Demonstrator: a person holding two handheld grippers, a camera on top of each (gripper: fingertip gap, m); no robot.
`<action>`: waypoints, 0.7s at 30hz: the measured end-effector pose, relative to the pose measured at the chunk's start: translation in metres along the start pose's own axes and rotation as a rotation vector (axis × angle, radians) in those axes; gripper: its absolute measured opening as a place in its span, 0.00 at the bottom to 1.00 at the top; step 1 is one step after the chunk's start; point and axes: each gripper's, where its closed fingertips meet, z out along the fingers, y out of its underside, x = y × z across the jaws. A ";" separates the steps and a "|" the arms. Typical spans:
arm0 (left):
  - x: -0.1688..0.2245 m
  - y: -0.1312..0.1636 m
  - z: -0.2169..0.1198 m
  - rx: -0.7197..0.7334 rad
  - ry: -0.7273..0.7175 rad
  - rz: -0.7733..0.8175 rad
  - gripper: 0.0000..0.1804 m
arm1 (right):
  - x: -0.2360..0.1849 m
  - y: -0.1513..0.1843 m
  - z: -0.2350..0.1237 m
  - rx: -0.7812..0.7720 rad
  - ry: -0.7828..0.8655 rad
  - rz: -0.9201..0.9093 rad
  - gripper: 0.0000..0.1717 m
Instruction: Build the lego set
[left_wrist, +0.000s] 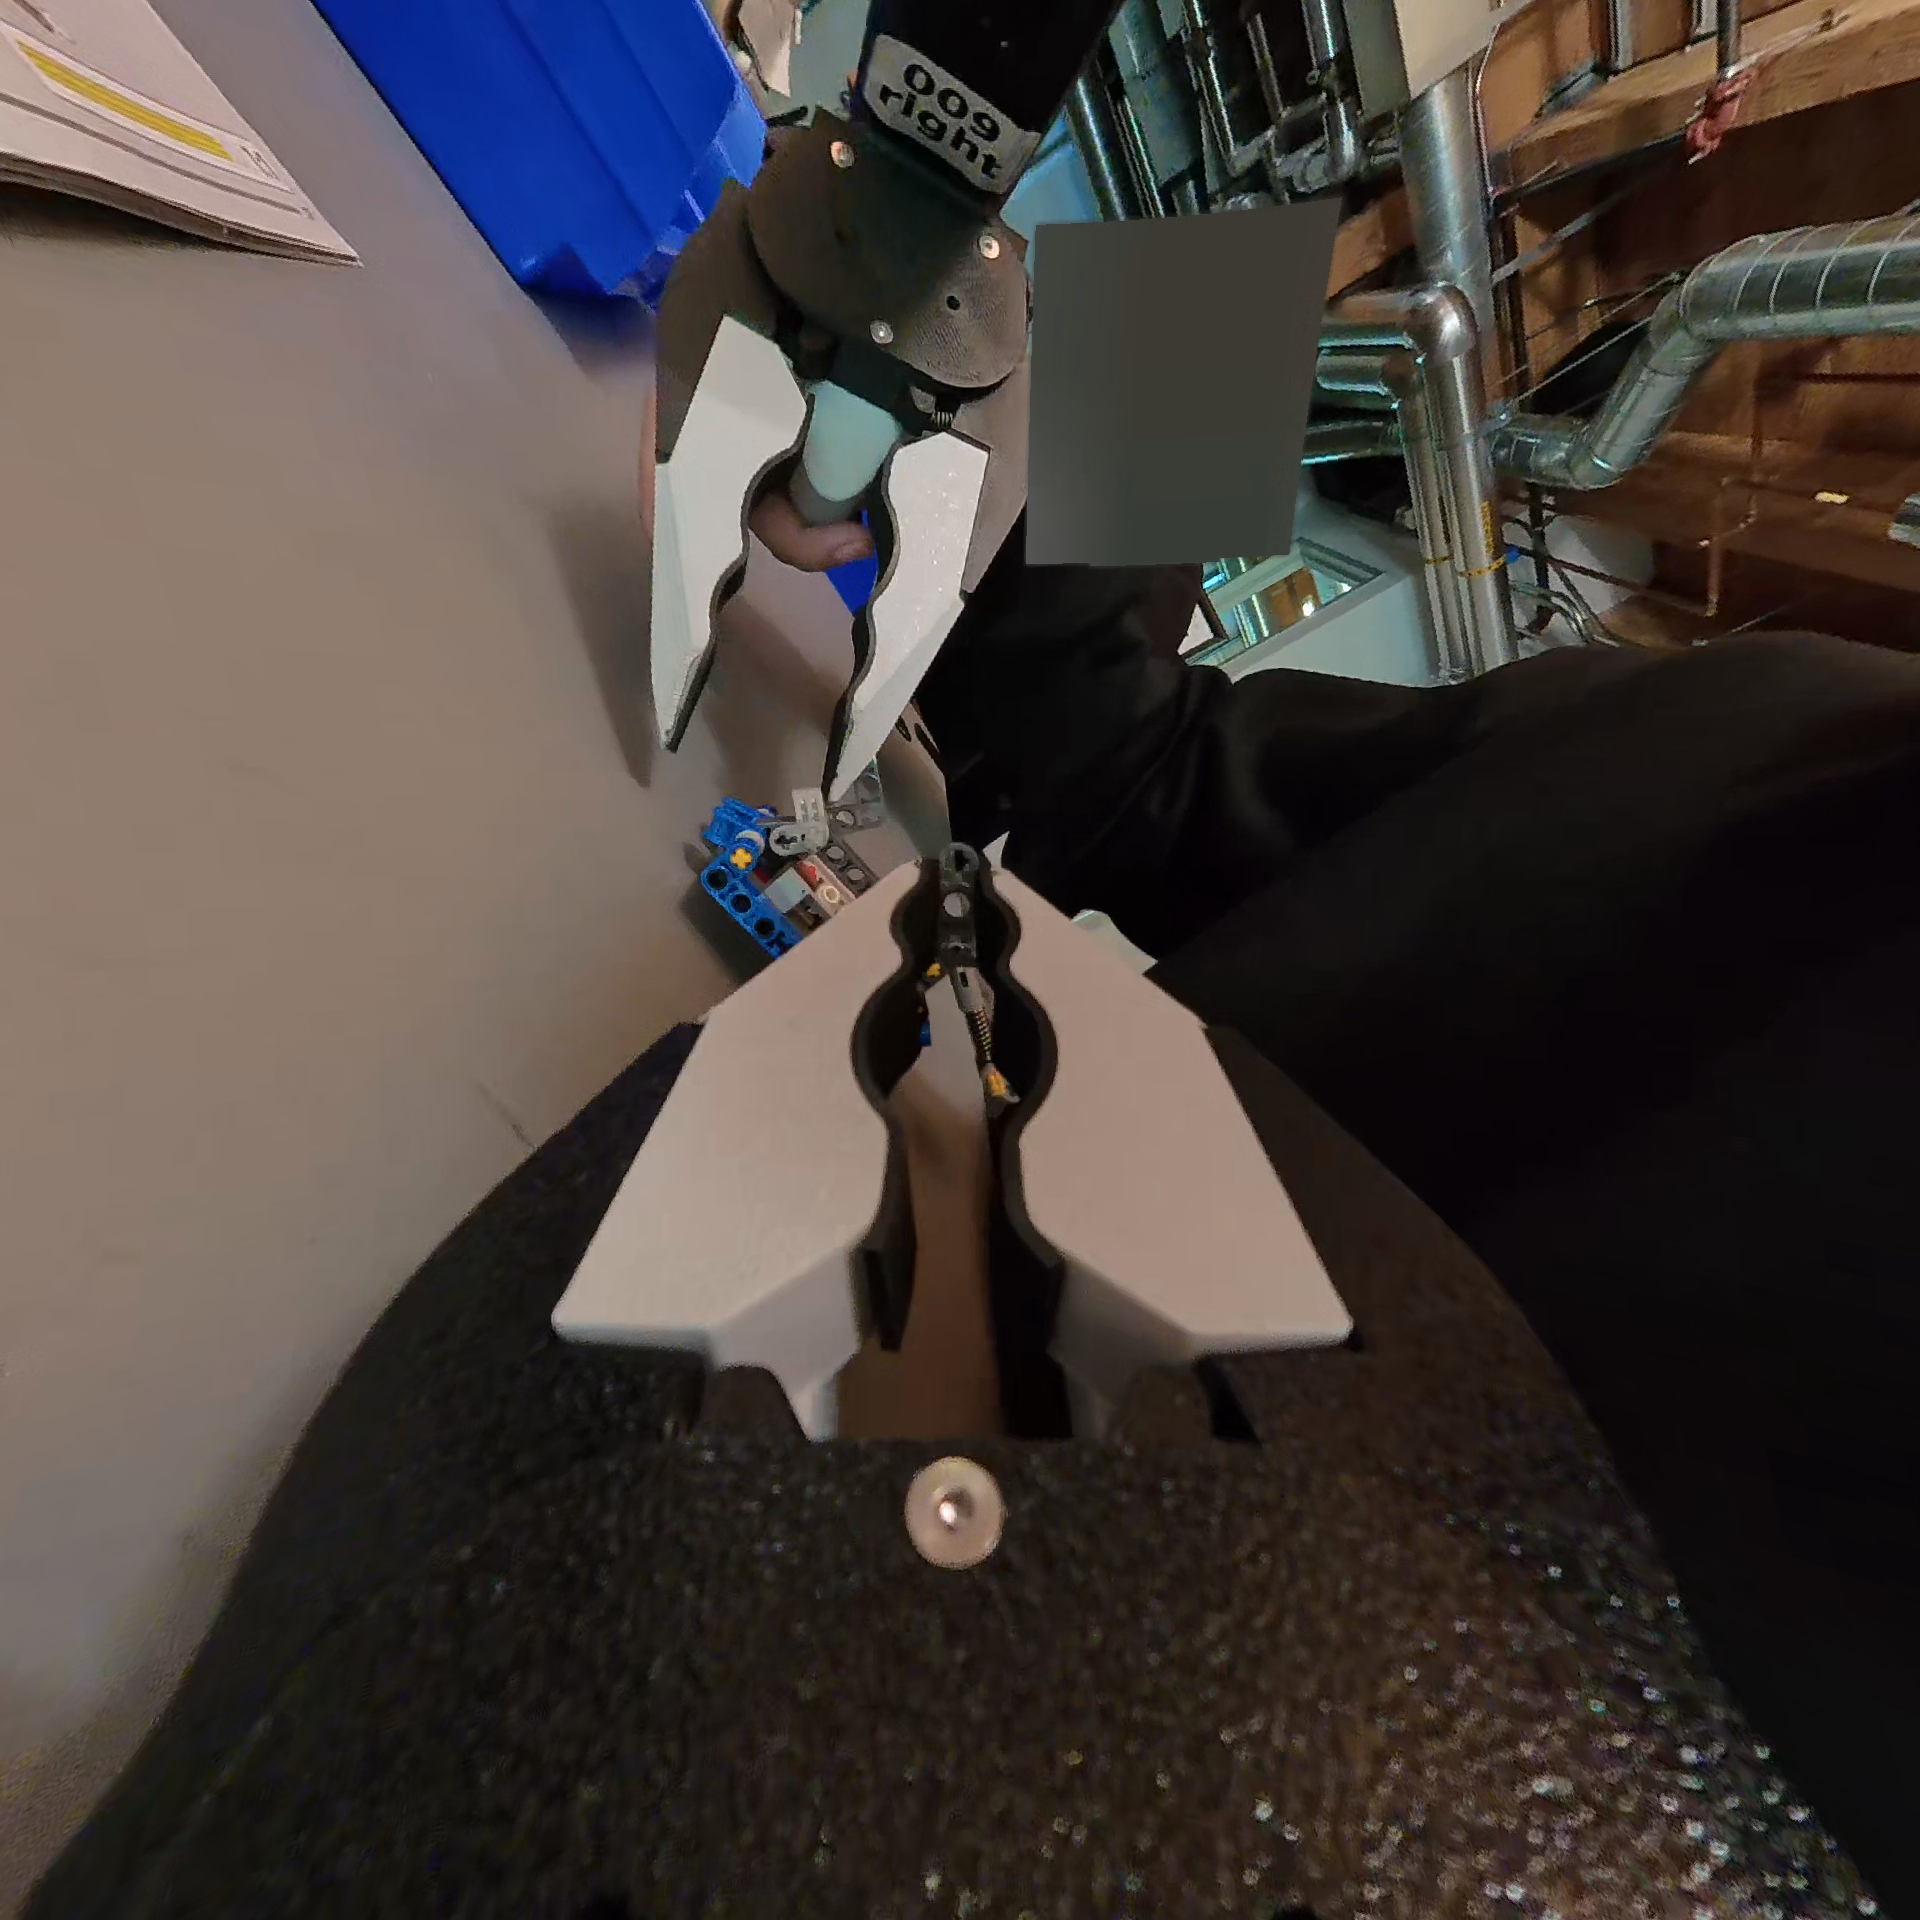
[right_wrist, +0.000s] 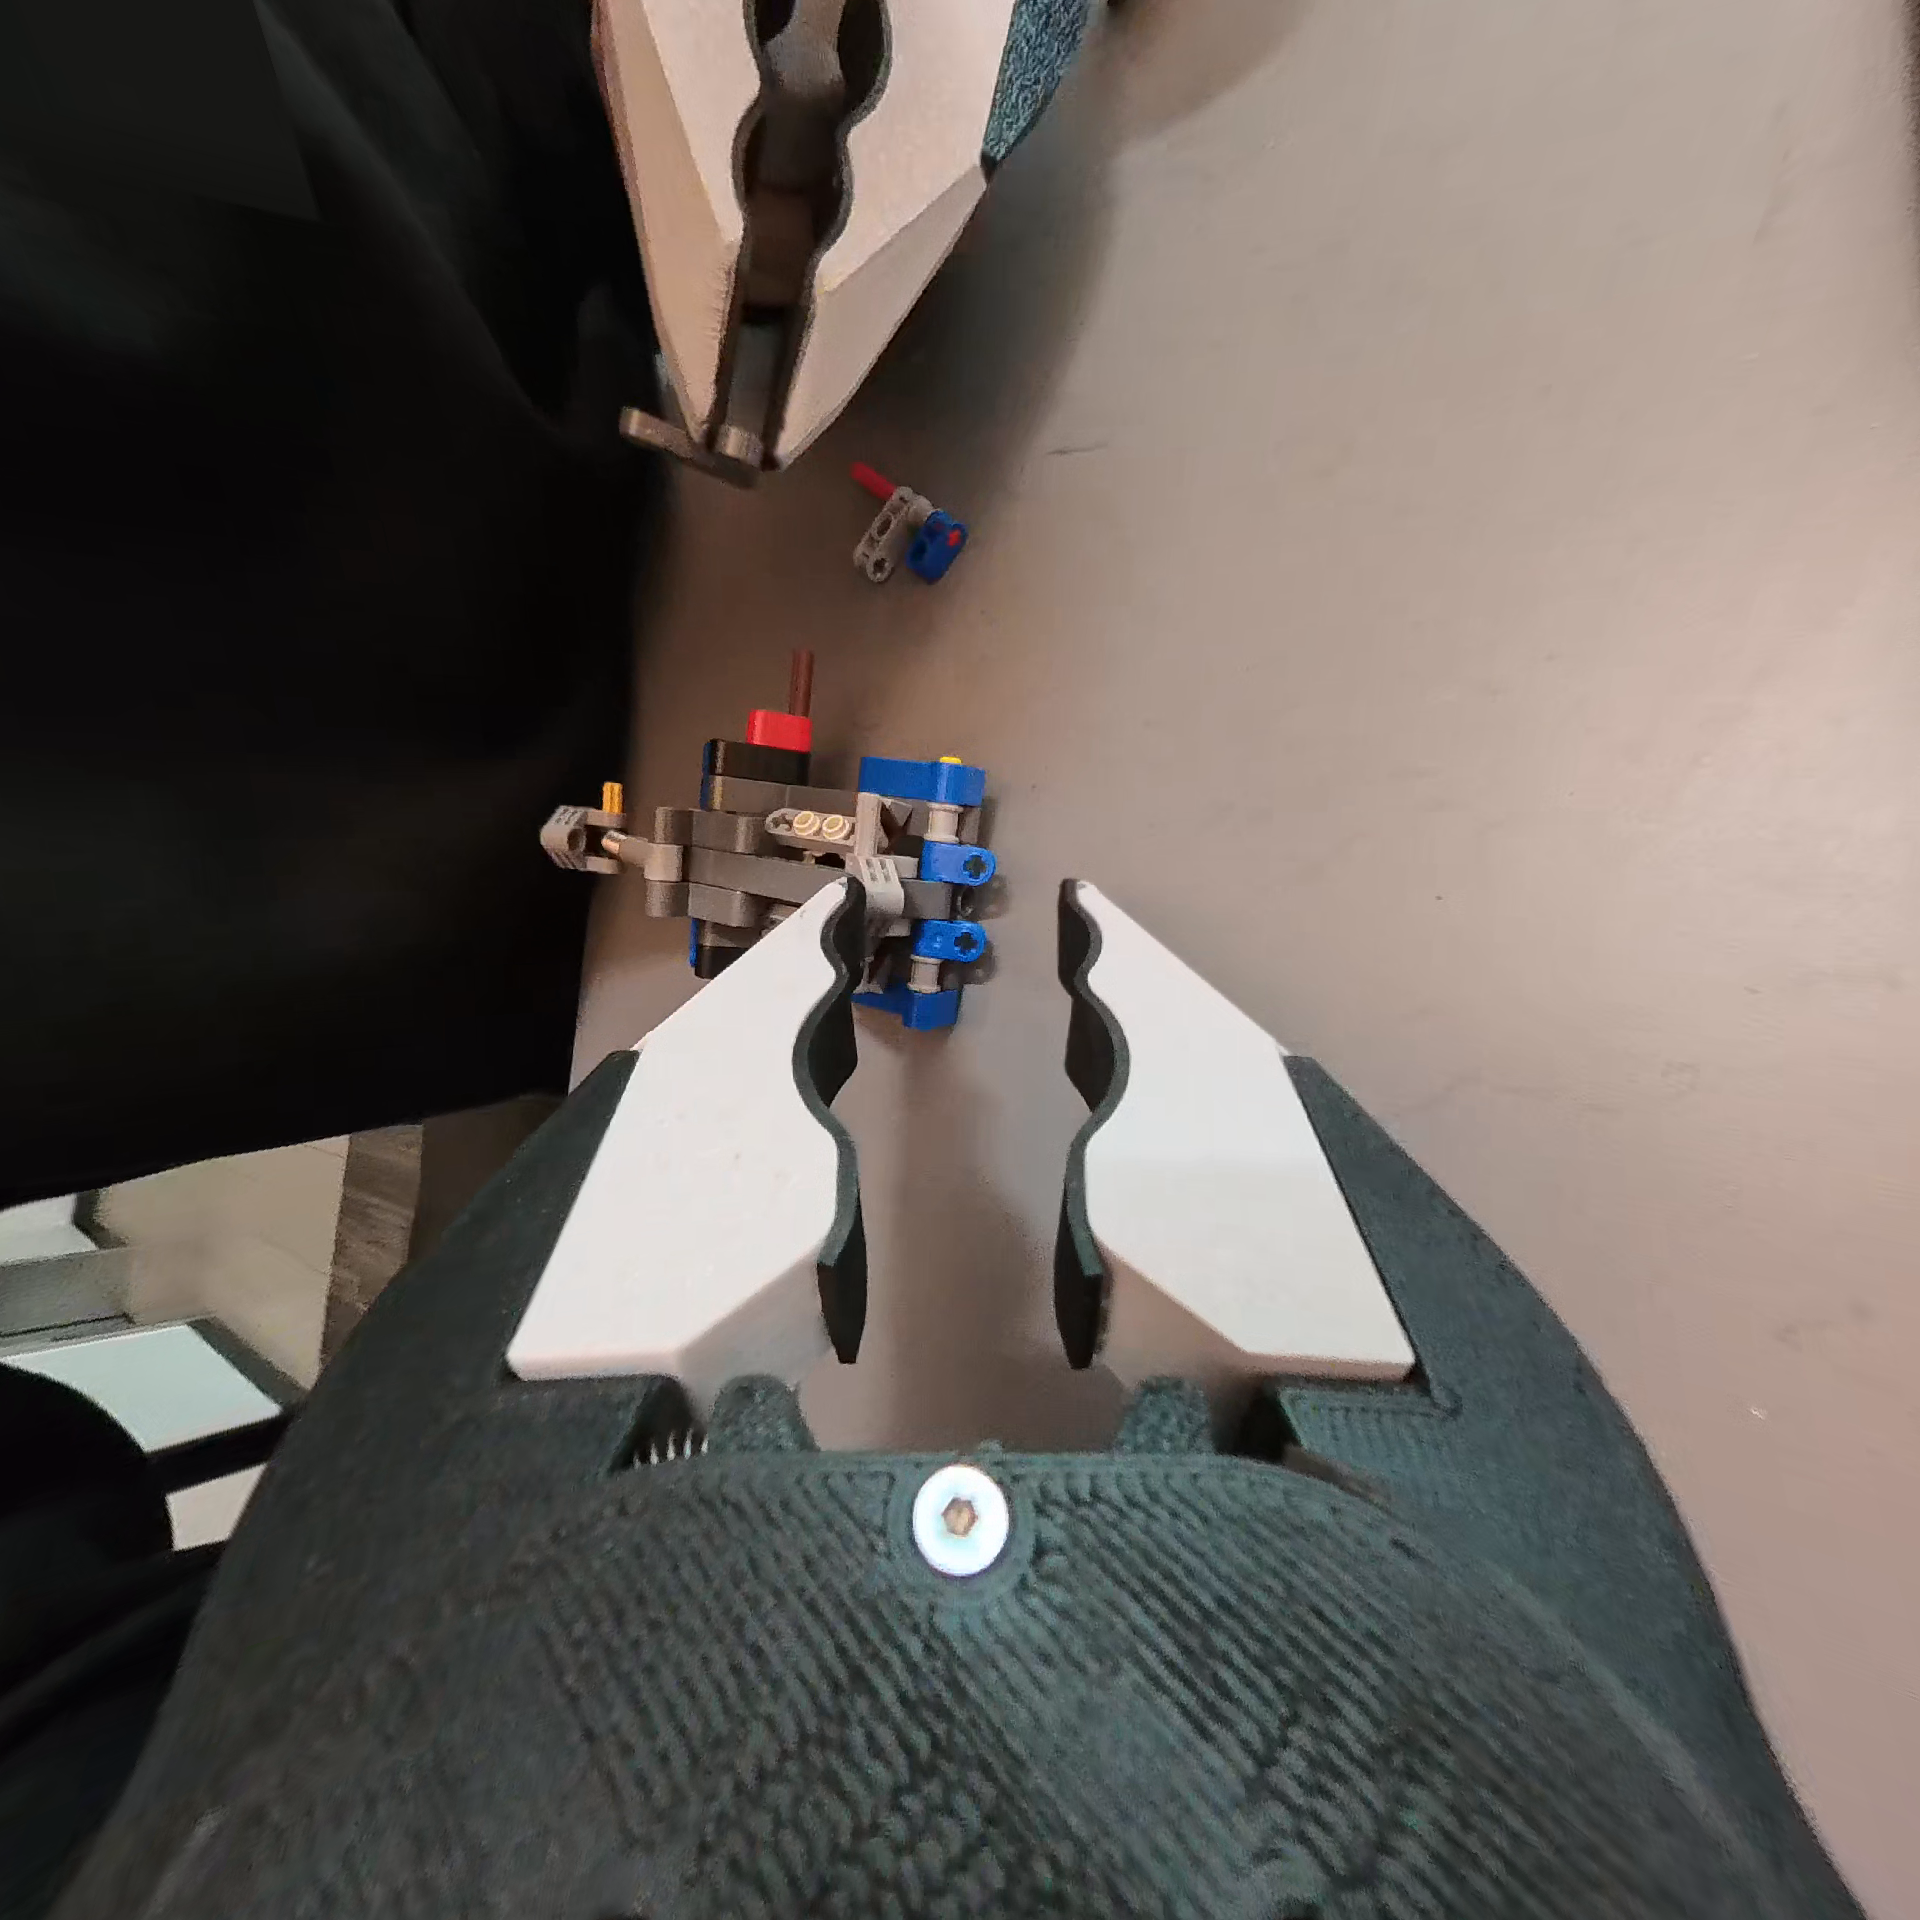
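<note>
A small build of grey, blue, black and red brick parts (right_wrist: 831, 862) lies on the grey table (right_wrist: 1455, 727) near its edge. My right gripper (right_wrist: 961, 904) is open just above it. One of its fingertips (right_wrist: 842, 899) is at a light grey connector, and the blue parts lie ahead between the fingers. It grips nothing. My left gripper (left_wrist: 956, 883) is shut on a thin dark grey beam with holes (left_wrist: 958, 894), held above the table beyond the build. The beam also shows in the right wrist view (right_wrist: 686, 449). The open right gripper also shows in the left wrist view (left_wrist: 753, 767), over the build (left_wrist: 774, 883).
A small loose cluster of a grey link, a blue connector and a red pin (right_wrist: 914, 530) lies past the build. A blue bin (left_wrist: 561, 135) and a paper booklet (left_wrist: 135, 135) sit farther off. A person's black clothing (left_wrist: 1455, 935) runs along the table's edge. My left tips are roughly 7 centimeters from the red pin (right_wrist: 914, 530).
</note>
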 end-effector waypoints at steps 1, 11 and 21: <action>0.000 0.001 0.000 -0.002 -0.002 0.005 0.02 | 0.000 0.000 0.000 0.001 0.001 0.002 0.20; -0.005 0.001 0.001 0.009 -0.067 0.049 0.02 | -0.010 -0.014 -0.029 0.169 0.284 -0.226 0.26; -0.009 0.005 0.009 -0.026 -0.118 0.088 0.02 | -0.020 0.018 -0.003 0.276 0.577 -0.490 0.16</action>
